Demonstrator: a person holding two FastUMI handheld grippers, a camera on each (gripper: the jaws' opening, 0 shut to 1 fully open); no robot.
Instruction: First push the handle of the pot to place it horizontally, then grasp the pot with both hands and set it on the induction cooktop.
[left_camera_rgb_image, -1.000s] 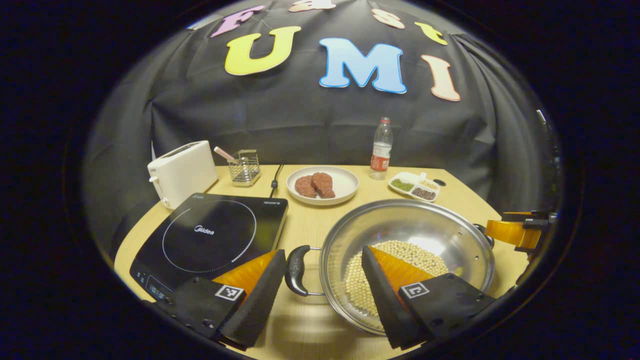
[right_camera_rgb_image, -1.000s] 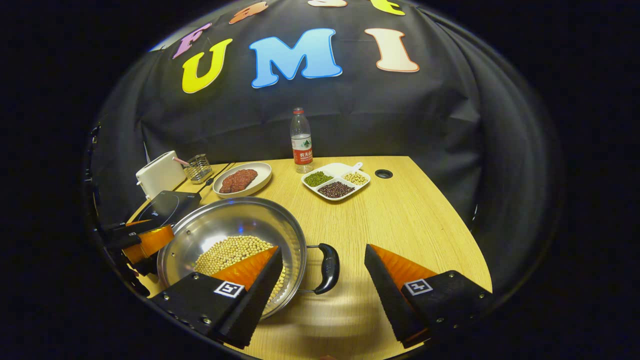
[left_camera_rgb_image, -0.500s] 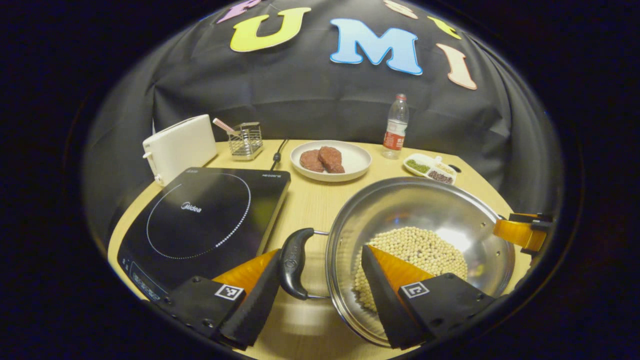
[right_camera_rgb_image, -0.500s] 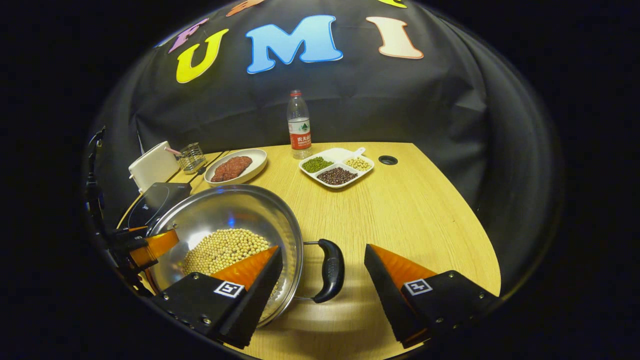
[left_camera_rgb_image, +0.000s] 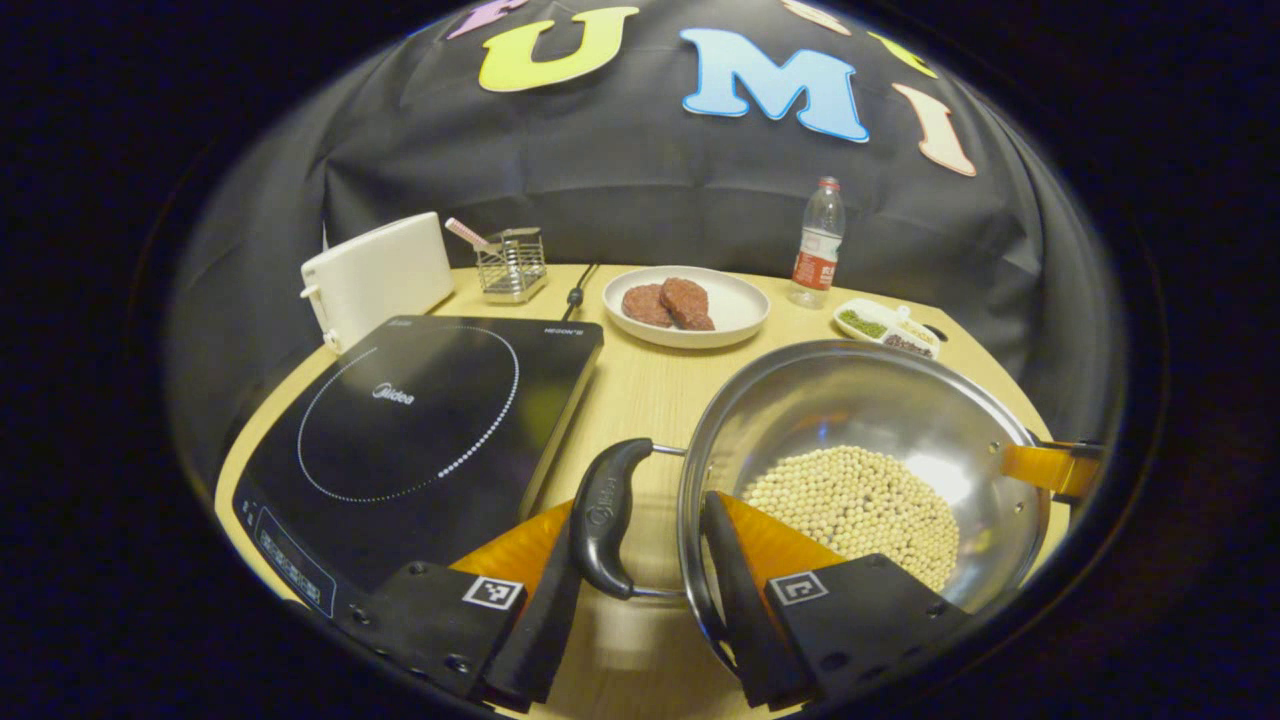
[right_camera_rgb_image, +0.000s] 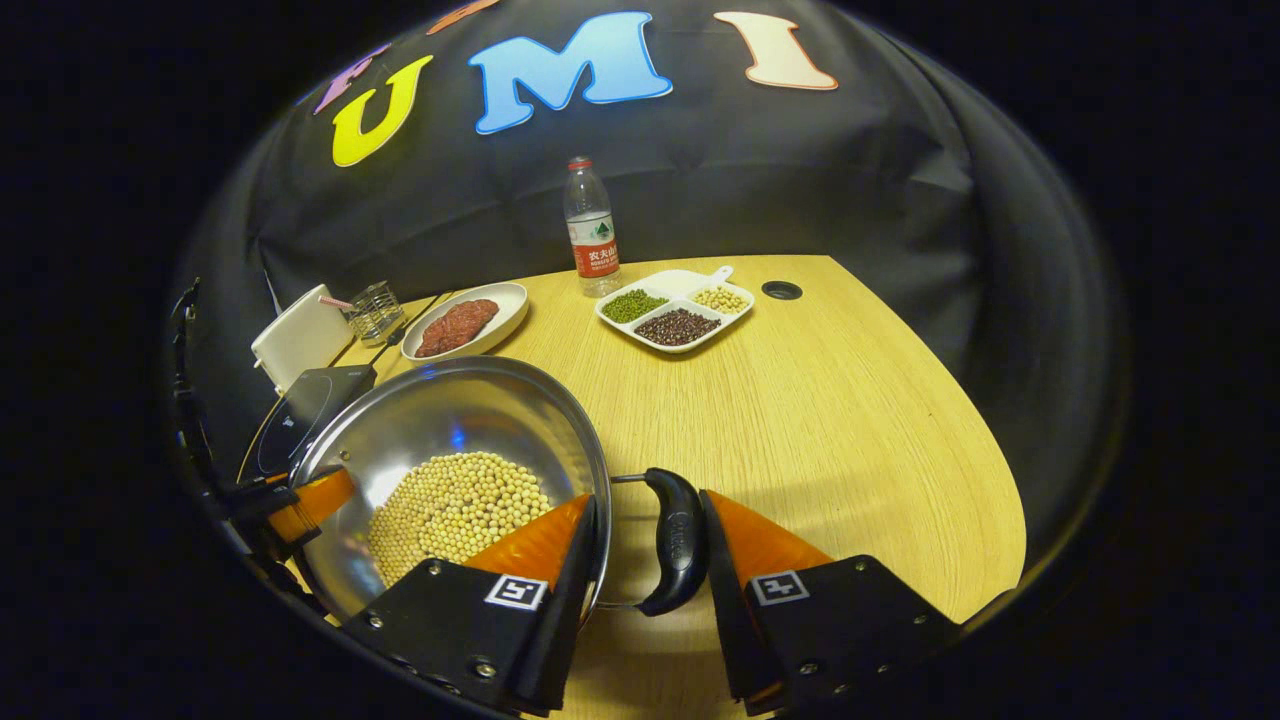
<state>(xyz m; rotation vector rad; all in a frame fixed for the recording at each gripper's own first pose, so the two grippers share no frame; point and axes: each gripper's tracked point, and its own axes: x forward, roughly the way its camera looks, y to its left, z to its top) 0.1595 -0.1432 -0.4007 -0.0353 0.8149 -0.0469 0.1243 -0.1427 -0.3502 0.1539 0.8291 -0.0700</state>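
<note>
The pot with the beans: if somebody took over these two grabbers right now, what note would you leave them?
Left gripper: fingers closed around the pot's left handle and rim.
Right gripper: closed the same way on the right handle.
Pot, holding pale beans, sits beside the induction cooktop, on the table.
Done: handles level, both gripped.
Left: lift together, keep it level, set it on the cooktop's ring.

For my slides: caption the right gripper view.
Right gripper closed around the bean-filled pot's side handle on the table.
</note>
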